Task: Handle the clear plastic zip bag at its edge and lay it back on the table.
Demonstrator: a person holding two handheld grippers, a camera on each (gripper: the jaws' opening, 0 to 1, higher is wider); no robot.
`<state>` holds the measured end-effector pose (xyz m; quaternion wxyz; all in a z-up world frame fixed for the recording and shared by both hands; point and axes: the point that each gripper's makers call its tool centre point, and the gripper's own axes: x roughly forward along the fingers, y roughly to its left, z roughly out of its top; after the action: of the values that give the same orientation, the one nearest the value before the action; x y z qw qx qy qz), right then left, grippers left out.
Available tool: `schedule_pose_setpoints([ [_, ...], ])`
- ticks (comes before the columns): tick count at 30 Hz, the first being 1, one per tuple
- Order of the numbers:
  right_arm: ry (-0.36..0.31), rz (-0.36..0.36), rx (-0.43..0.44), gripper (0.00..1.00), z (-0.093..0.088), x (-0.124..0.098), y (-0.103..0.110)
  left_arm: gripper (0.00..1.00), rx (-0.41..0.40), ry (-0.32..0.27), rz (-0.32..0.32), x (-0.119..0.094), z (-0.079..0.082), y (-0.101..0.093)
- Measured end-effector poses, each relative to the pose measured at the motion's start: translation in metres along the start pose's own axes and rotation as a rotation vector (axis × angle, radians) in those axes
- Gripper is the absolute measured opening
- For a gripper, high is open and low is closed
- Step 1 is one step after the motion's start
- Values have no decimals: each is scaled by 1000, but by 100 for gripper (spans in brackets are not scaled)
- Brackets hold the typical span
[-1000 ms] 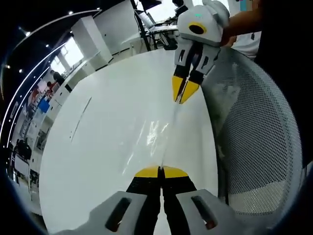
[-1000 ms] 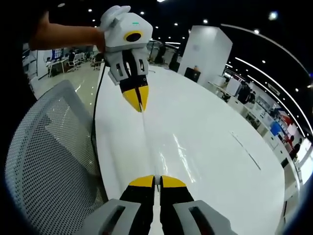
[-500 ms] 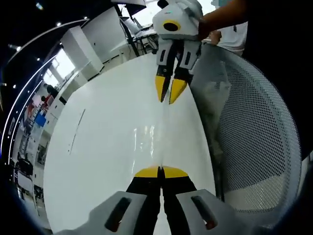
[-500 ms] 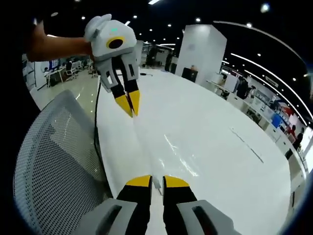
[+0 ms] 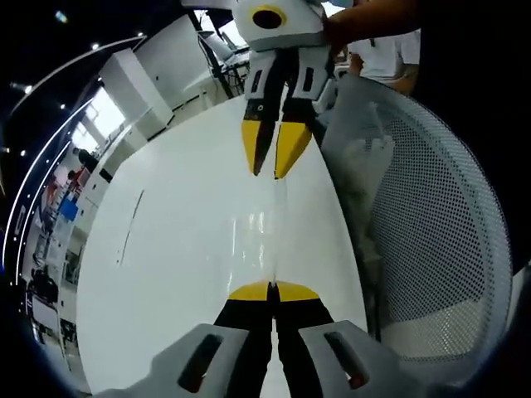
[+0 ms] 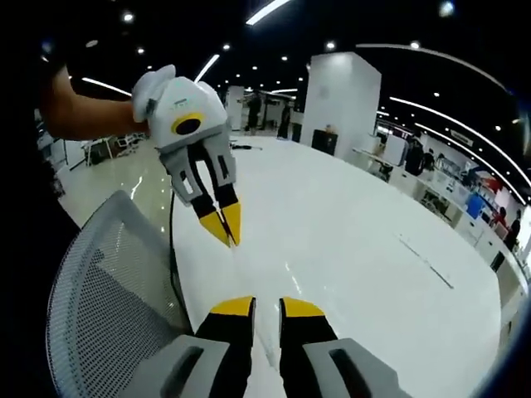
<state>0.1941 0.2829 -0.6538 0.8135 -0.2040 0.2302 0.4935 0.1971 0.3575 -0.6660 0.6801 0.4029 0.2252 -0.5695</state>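
My left gripper [image 5: 270, 290] rises from the 6 o'clock edge of the left gripper view with its yellow-tipped jaws pressed together on the near edge of the clear plastic zip bag [image 5: 267, 225]. In the right gripper view that same gripper hangs at 11 o'clock [image 6: 225, 225], tips pointing down and pinched, with my forearm [image 6: 83, 116] reaching in from 9 o'clock. My right gripper [image 6: 265, 308] stands at 6 o'clock in its own view with a clear gap between its two jaws, nothing held in them; in the left gripper view it comes down from 12 o'clock [image 5: 272, 162], jaws parted, tips just above the bag's far end. The bag runs as a faint, glossy strip from my left jaws toward 12 o'clock, and I cannot tell whether it lies flat on the white table [image 5: 166, 249] or is lifted off it. A grey mesh chair back [image 5: 431, 224] curves along the 3 o'clock side of the left gripper view. Beyond the table is a large open office with a white pillar [image 6: 344, 99] and ceiling lights [image 6: 267, 10].
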Motion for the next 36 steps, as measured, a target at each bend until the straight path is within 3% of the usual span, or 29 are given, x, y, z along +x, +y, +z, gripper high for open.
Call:
schedule_pose_setpoints([
  [10,27,10,6,7,-9,11,7,0,1,-34,5,-3,17,0],
  [13,27,2,11,1,-10,14,6,0,3,-51,2,-2,22,-1],
  [19,43,0,11,0,-12,17,4,0,-27,-57,6,-1,23,2],
  [23,44,-8,27,0,-12,17,2,3,-57,-123,23,-7,38,7],
  [36,50,-12,30,0,-6,18,-3,9,36,-143,-23,1,68,-9],
])
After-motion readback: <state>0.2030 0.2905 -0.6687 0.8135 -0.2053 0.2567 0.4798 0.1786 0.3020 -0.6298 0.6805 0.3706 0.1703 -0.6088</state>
